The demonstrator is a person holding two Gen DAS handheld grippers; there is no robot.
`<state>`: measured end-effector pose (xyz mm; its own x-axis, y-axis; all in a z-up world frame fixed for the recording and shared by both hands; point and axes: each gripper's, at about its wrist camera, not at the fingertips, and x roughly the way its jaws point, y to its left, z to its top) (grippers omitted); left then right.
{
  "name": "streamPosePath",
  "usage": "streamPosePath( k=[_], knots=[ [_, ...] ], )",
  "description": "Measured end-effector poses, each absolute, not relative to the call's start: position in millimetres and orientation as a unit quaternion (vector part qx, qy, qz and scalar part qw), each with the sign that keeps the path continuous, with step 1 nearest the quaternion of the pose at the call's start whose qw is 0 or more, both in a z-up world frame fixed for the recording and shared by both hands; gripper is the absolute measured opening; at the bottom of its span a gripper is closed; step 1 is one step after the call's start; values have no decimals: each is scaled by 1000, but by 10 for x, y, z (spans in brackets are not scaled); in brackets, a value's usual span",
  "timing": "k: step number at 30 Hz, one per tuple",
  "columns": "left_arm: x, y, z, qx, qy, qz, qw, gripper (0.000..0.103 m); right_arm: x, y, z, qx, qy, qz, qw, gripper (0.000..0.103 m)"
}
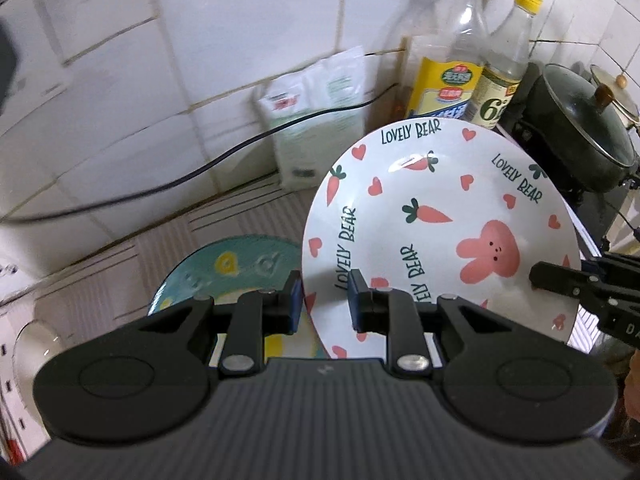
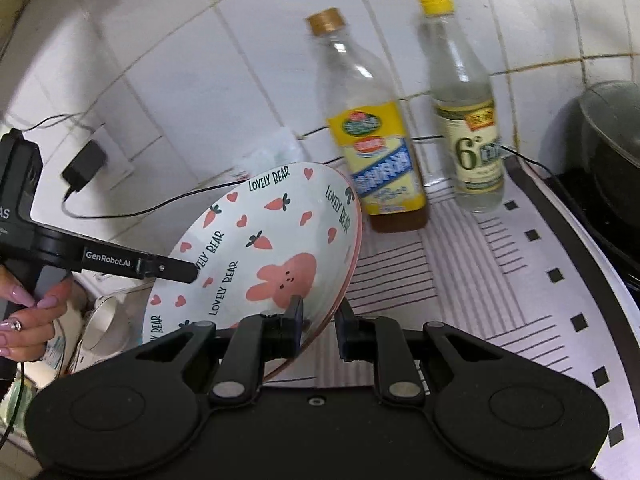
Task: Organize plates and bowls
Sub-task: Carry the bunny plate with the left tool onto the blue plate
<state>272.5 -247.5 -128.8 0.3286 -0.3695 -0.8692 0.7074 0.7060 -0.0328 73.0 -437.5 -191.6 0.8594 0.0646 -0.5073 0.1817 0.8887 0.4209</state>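
Note:
A white "Lovely Bear" plate [image 1: 440, 216] with a pink rabbit, carrots and hearts is held tilted above the counter; it also shows in the right wrist view [image 2: 264, 252]. My left gripper [image 1: 325, 300] is shut on its left rim. My right gripper [image 2: 319, 322] is shut on its right rim, and its finger shows in the left wrist view [image 1: 560, 280]. A teal plate [image 1: 224, 272] with yellow marks lies flat on the counter below and left of the white plate, partly hidden by my left gripper.
Two clear bottles [image 2: 372, 128] [image 2: 464, 120] stand against the tiled wall. A dark lidded pot [image 1: 580, 128] sits on the stove at right. A white packet [image 1: 316, 120] leans on the wall. A black cable [image 1: 160, 188] runs along the wall. A striped mat [image 2: 480, 272] covers the counter.

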Motion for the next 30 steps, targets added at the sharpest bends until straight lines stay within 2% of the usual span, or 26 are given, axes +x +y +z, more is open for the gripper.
streamPosePath(
  k=[15, 30],
  knots=[
    [2843, -1525, -1313, 127, 516, -271, 803, 21, 1041, -3784, -1787, 234, 273, 51, 932, 21],
    [3186, -1198, -1794, 122, 578, -218, 777, 22, 1558, -3493, -2170, 264, 312, 78, 909, 20]
  ],
)
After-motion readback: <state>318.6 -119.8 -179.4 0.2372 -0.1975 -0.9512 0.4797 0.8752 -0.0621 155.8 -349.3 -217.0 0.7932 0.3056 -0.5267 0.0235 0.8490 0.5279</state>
